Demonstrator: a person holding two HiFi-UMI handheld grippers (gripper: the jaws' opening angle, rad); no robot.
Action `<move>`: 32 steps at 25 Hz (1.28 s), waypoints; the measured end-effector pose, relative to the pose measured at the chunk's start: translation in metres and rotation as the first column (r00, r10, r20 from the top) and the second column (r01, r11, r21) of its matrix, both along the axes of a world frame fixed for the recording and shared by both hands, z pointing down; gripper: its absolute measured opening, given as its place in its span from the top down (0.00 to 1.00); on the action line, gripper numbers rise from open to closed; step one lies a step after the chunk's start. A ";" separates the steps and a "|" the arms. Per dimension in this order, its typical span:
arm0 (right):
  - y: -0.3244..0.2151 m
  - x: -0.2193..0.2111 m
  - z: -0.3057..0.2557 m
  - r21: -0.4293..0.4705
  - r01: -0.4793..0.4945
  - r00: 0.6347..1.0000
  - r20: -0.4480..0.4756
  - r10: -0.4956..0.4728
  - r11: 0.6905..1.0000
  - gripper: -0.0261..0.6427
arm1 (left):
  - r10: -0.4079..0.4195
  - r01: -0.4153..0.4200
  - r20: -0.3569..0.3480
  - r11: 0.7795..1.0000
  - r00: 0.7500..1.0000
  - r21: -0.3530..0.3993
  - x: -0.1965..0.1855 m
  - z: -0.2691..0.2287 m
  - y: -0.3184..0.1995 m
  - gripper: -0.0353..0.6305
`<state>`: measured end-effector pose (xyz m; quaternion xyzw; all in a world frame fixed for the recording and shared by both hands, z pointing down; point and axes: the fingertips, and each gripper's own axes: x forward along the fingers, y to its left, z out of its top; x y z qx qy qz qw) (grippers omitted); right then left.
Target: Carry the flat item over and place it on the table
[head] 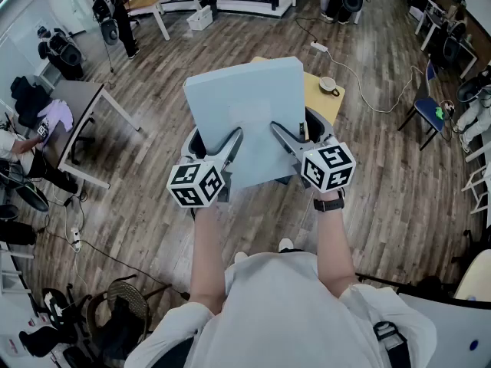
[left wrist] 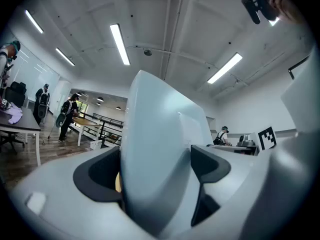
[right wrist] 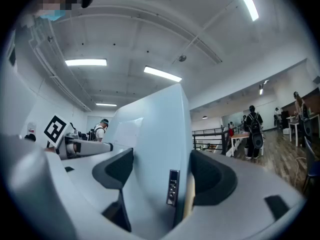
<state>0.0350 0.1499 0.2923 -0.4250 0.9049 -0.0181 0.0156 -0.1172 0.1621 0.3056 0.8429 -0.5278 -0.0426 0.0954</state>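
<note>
The flat item [head: 245,113] is a pale blue-grey slab, held level out in front of the person over the wooden floor. My left gripper [head: 219,148] clamps its near edge on the left, and my right gripper [head: 295,140] clamps the same edge on the right. In the left gripper view the slab [left wrist: 155,149] fills the gap between the dark pads of my left gripper [left wrist: 156,176]. The right gripper view shows the slab [right wrist: 155,149] wedged in my right gripper [right wrist: 161,176], with a small port strip on its edge. A yellow table [head: 324,102] lies just beyond, partly hidden by the slab.
A cup [head: 328,84] stands on the yellow table. A dark desk [head: 80,102] is at the left, a blue chair [head: 426,110] at the right, and a white cable [head: 360,79] runs across the floor. People stand at the far back left.
</note>
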 end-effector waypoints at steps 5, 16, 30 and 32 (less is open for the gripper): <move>-0.023 0.028 -0.005 0.024 0.011 1.000 0.003 -0.012 1.000 0.46 | -0.018 0.018 -0.007 1.000 1.000 0.020 0.028 -0.005 -0.020 0.30; -0.059 0.047 0.008 -0.039 0.070 0.992 0.109 -0.065 0.997 0.46 | -0.094 0.093 0.036 0.995 0.995 0.027 0.046 -0.005 -0.044 0.30; -0.210 0.015 0.017 -0.054 -0.054 0.994 0.095 0.059 0.997 0.46 | 0.033 -0.033 0.005 0.999 0.999 0.031 0.012 0.008 -0.214 0.30; -0.234 0.011 0.009 -0.045 -0.091 0.992 0.085 0.094 0.995 0.46 | 0.072 -0.071 -0.013 0.997 0.997 0.037 0.008 0.002 -0.244 0.30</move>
